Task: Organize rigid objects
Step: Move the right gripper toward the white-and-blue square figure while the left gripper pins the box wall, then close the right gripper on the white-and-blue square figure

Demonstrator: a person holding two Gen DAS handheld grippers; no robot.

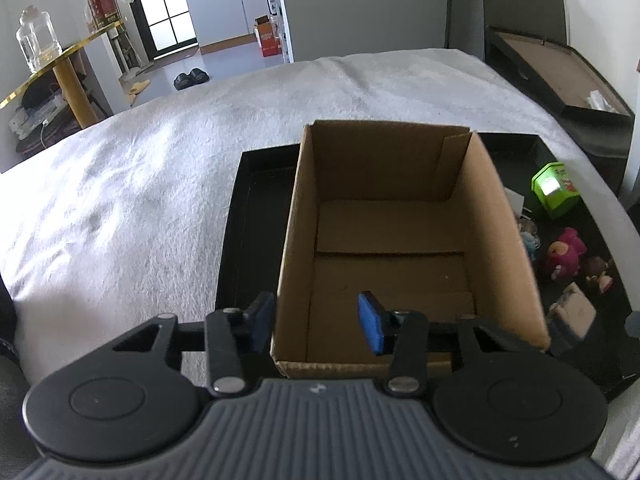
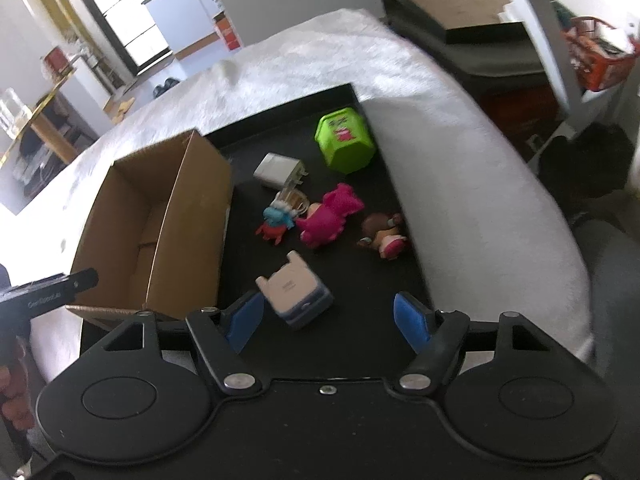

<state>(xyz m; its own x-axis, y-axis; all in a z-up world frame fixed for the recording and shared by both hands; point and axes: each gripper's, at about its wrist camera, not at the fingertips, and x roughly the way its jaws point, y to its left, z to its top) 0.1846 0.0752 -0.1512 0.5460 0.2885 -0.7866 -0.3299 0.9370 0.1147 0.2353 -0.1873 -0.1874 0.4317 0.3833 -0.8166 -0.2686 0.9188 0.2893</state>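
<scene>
An empty cardboard box [image 1: 392,224] stands in the left part of a black tray [image 1: 240,240]. My left gripper [image 1: 316,324] straddles the box's near left wall: one pad is outside close against it, the other inside and apart from it, so the jaws stand open. In the right wrist view my right gripper [image 2: 328,324] is open just above the tray [image 2: 360,280], with a white-and-blue charger block [image 2: 296,294] lying between its fingers near the left pad [image 2: 244,320], unpinched. Beyond it lie a pink plush toy [image 2: 330,216], a blue-and-red figure [image 2: 276,222] and a brown doll [image 2: 384,234].
A green tub [image 2: 346,140] and a white plug adapter [image 2: 278,170] lie at the tray's far end. The tray rests on a table with a white cloth [image 1: 140,184]. A black open case [image 1: 560,76] stands at the back right, and a gold-edged shelf [image 1: 48,68] with a glass jar at the left.
</scene>
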